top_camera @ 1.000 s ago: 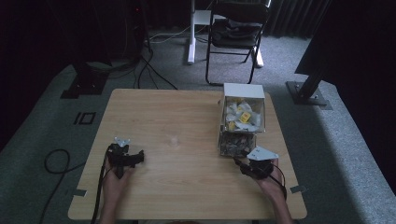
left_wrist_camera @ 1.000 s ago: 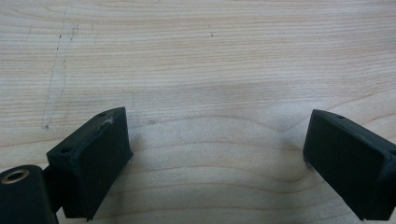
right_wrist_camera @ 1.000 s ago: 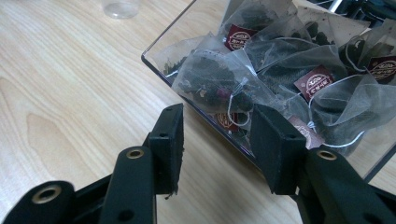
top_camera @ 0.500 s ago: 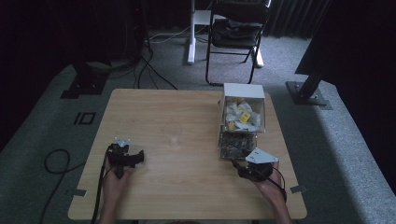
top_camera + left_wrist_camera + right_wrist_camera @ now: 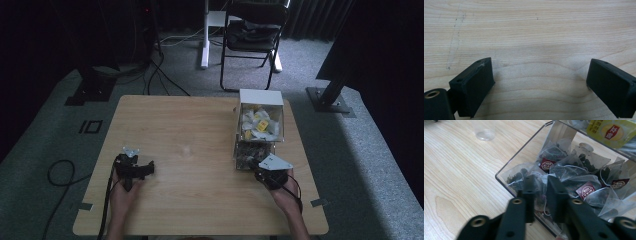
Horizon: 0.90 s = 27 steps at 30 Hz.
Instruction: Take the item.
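**Right jaws close in on the tea bags**

Nearest the person, the right gripper [image 5: 261,169] sits at the near end of the clear box [image 5: 260,131], and its own view brings us right in: the jaws have just been closing and now stand nearly together, reaching over the box's near rim with a tea bag [image 5: 539,185] between them. Whether the pads truly pinch that bag, the blur won't let me say. That close view shows red-labelled pyramid bags [image 5: 586,185] heaped in the box, which the high view reduces to a dark jumble. Beyond them is a yellow packet [image 5: 609,130]; from above, it lies in the box's far half.

Well left of the box, the left gripper [image 5: 131,167] rests low on the table [image 5: 190,125], jaws spread wide over bare wood, nothing between them. A small clear cap [image 5: 484,134] lies on the table left of the box.
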Available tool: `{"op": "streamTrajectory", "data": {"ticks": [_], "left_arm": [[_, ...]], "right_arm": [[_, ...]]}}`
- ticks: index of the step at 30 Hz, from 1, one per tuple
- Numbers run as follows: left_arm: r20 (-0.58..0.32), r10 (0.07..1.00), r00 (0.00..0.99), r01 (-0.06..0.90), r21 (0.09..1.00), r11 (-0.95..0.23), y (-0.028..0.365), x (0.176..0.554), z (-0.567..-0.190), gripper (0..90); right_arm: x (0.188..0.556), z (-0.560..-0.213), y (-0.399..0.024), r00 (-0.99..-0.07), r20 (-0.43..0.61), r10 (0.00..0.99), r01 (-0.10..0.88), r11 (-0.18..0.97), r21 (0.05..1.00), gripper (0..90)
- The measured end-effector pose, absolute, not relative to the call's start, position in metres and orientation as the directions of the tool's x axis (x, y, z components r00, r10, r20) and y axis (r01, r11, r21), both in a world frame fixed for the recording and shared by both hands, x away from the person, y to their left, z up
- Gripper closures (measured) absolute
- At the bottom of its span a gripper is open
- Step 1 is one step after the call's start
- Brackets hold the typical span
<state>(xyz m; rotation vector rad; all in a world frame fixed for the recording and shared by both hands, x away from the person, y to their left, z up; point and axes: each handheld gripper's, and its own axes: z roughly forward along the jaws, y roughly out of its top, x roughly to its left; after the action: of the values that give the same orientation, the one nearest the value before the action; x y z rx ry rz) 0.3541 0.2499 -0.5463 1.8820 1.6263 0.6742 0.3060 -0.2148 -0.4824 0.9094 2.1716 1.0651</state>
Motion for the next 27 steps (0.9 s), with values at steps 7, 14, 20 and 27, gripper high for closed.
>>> {"op": "streamTrajectory", "data": {"ticks": [7, 14, 20, 27], "left_arm": [[0.015, 0.99, 0.138, 0.71, 0.696, -0.109, 0.25, 0.354, -0.546, 7.8], [0.014, 0.99, 0.137, 0.709, 0.697, -0.108, 0.25, 0.354, -0.546, 7.8], [0.014, 0.99, 0.137, 0.71, 0.696, -0.109, 0.25, 0.354, -0.546, 7.8], [0.015, 0.99, 0.138, 0.709, 0.696, -0.109, 0.25, 0.354, -0.546, 7.8]], "right_arm": [[0.305, -0.479, -0.214, -0.605, -0.184, 0.775, 0.32, 0.448, 0.835, 86.2], [0.305, -0.474, -0.217, -0.598, -0.174, 0.783, 0.312, 0.427, 0.849, 86.2], [0.304, -0.469, -0.218, -0.598, -0.169, 0.784, 0.304, 0.417, 0.857, 86.2], [0.302, -0.462, -0.217, -0.6, -0.178, 0.78, 0.287, 0.418, 0.862, 86.2]]}}
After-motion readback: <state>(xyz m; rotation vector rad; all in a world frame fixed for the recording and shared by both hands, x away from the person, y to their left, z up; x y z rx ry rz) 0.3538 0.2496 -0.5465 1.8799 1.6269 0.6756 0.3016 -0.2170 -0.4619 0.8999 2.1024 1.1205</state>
